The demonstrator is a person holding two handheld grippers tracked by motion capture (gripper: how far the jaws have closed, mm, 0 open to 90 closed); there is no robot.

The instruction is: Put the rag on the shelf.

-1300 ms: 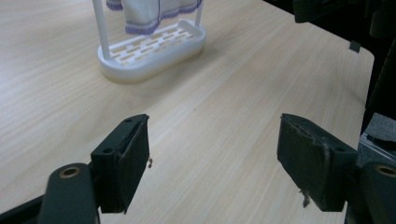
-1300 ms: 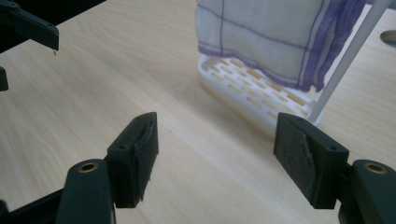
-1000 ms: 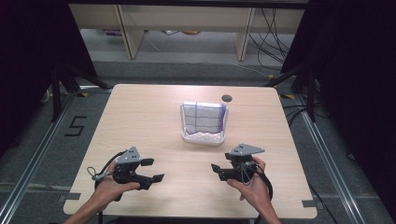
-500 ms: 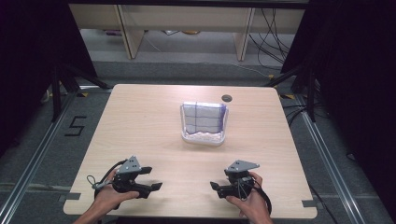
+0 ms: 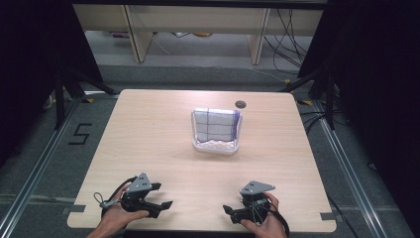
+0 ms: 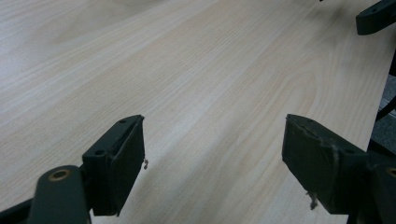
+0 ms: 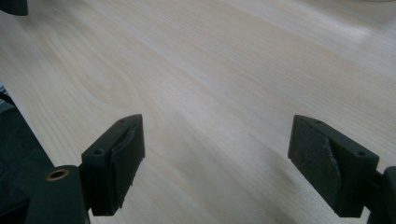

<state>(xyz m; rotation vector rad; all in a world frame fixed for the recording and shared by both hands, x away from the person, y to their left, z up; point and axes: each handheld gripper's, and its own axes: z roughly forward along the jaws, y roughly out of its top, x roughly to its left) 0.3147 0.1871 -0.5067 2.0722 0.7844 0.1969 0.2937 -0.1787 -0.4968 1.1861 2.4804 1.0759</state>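
A clear plastic container point(image 5: 216, 146) stands in the middle of the table, holding a folded white cloth point(image 5: 215, 125) with a blue grid pattern. Near the front edge, a hand holds my left gripper point(image 5: 162, 195) low over the wood, pointing right. My right gripper point(image 5: 232, 206) faces it from the right, pointing left. Both stand far from the container. The left gripper point(image 6: 215, 154) and the right gripper point(image 7: 217, 154) have just been opening their jaws, and bare tabletop lies between each pair. The right gripper's jaw tip point(image 6: 376, 16) peeks in at the left gripper view's top right.
The light wooden table point(image 5: 148, 129) has a small round hole point(image 5: 240, 104) at the back right. Its front edge runs just behind both hands. Shelving legs and cables point(image 5: 287, 34) stand on the floor beyond, and a "5" mark point(image 5: 79, 134) lies left of the table.
Both hands have drawn back toward the table's front edge and sunk lower. The container and cloth have not moved.
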